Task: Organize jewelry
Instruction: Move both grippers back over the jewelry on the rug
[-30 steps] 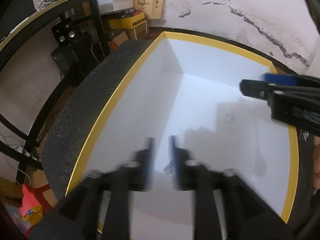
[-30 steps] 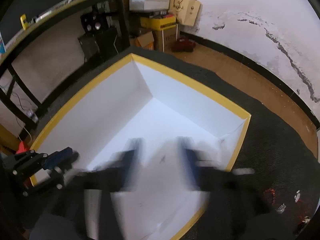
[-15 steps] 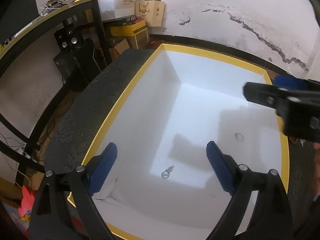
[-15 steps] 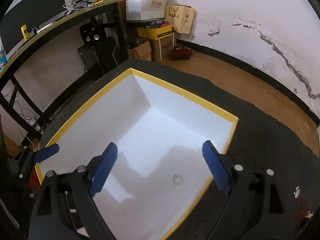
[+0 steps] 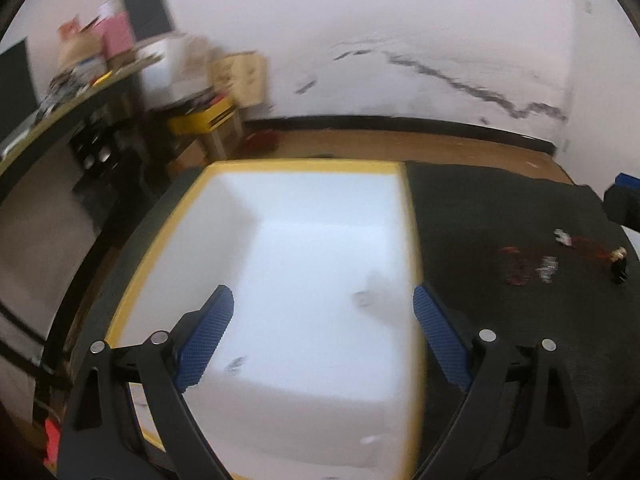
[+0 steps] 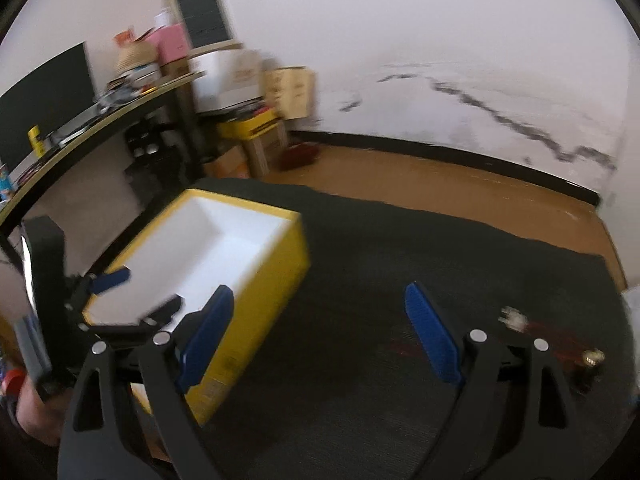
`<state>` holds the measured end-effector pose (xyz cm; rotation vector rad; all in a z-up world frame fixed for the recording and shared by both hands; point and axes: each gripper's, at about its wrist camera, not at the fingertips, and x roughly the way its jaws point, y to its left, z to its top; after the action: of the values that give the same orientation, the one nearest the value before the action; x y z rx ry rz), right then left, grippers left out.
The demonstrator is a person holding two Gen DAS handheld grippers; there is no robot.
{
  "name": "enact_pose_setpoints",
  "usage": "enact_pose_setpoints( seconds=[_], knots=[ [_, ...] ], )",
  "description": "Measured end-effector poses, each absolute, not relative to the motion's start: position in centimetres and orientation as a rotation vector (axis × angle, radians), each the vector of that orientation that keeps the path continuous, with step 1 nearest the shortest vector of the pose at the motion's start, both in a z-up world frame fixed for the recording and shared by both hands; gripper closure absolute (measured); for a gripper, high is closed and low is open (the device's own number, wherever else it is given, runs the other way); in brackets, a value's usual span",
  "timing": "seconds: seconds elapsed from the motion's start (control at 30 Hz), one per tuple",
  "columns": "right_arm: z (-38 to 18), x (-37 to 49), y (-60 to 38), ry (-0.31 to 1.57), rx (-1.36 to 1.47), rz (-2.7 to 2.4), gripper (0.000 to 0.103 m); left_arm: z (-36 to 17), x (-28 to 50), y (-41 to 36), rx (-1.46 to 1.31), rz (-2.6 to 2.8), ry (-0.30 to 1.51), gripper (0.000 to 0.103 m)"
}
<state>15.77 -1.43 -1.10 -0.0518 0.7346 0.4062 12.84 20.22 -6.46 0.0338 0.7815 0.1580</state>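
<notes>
A yellow box [image 5: 412,240] with a white inside sits on a black mat; it also shows in the right wrist view [image 6: 264,280]. Small blurred pieces of jewelry [image 5: 366,296] lie on its white floor. My left gripper [image 5: 322,334] is open and empty above the box. My right gripper [image 6: 318,334] is open and empty over the mat, right of the box. Loose jewelry lies on the mat: red strands [image 5: 516,268], a silver piece [image 5: 546,268] and a gold-topped piece [image 6: 592,358]. The left gripper [image 6: 136,292] shows in the right wrist view.
The black mat [image 6: 400,248] covers the work surface, with wooden floor [image 6: 440,176] beyond it. A black desk [image 6: 80,128] with clutter and cardboard boxes [image 6: 288,88] stands at the left by the cracked white wall.
Both grippers opened wide and pulled up and back from the box. Both views have swung right, so the loose jewelry on the mat is in sight.
</notes>
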Motion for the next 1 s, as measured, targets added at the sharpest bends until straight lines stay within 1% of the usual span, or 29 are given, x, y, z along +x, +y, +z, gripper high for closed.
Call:
enact_pose_setpoints(
  seconds=[0.1, 0.27, 0.47, 0.6, 0.63, 0.73, 0.8, 1.0],
  knots=[
    [-1.9, 15.1, -7.5, 0.719, -0.039, 0.310, 0.018, -6.3, 13.3, 16.1, 0.075, 0.100, 0.767, 0.014],
    [-4.9, 14.4, -16.1, 0.744, 0.017, 0.186, 0.018, -6.7, 14.8, 10.0, 0.143, 0.023, 0.766, 0.014],
    [-8.4, 14.3, -23.1, 0.783, 0.054, 0.109, 0.018, -9.9, 17.2, 3.7, 0.240, -0.037, 0.818, 0.012],
    [-9.5, 14.4, -25.4, 0.773, 0.037, 0.088, 0.018, -11.4, 18.2, 1.7, 0.250, -0.064, 0.845, 0.012],
    [-9.6, 14.7, -25.7, 0.770, 0.038, 0.088, 0.018, -11.9, 18.6, 1.2, 0.249, -0.070, 0.854, 0.010],
    [-10.3, 15.1, -27.1, 0.752, 0.017, 0.071, 0.018, -13.2, 19.4, 0.3, 0.246, -0.079, 0.877, 0.008],
    [-10.6, 15.8, -27.9, 0.755, 0.006, 0.054, 0.016, -14.0, 20.1, 0.1, 0.250, -0.071, 0.895, 0.006],
    [-12.4, 17.5, -29.6, 0.800, 0.010, 0.042, 0.012, -15.8, 21.6, 0.0, 0.217, -0.049, 0.953, 0.006]
  ],
)
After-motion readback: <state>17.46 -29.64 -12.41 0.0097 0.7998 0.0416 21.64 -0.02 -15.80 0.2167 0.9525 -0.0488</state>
